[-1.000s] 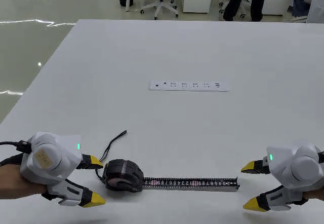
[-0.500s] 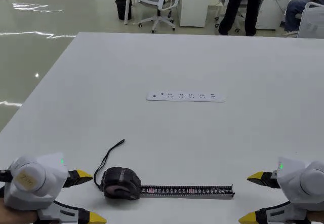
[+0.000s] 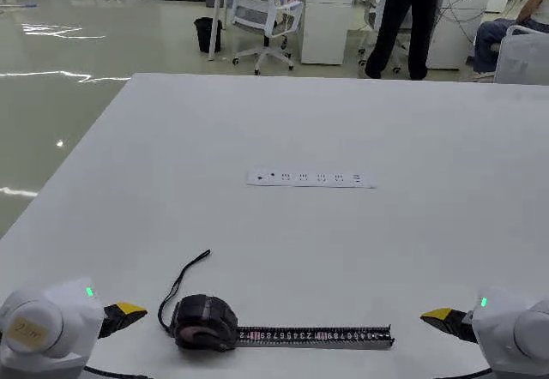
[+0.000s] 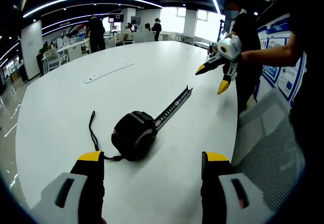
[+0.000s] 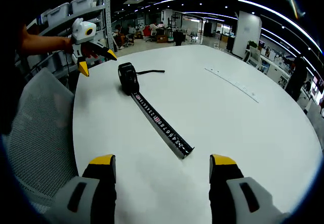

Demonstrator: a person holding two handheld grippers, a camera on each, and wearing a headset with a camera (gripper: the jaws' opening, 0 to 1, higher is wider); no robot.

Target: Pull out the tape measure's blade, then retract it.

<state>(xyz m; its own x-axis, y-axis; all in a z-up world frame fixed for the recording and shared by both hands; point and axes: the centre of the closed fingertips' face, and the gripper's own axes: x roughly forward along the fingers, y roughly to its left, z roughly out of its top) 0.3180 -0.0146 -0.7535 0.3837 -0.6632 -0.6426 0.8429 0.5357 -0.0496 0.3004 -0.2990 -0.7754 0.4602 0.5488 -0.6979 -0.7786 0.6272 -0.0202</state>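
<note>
Layout: blade [image 3: 316,337] extends right from tape measure case [image 3: 204,321]; L gripper [image 4: 154,157] just left of case, wide, empty; R gripper [image 5: 162,159] beyond blade tip, wide, empty

White table [image 3: 171,139]: tape measure [image 3: 204,321], power strip [image 3: 310,177].

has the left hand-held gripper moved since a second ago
Yes: the left hand-held gripper has drawn back leftward from the tape measure, opening a wider gap, while the tape measure stays put below the power strip.
</note>
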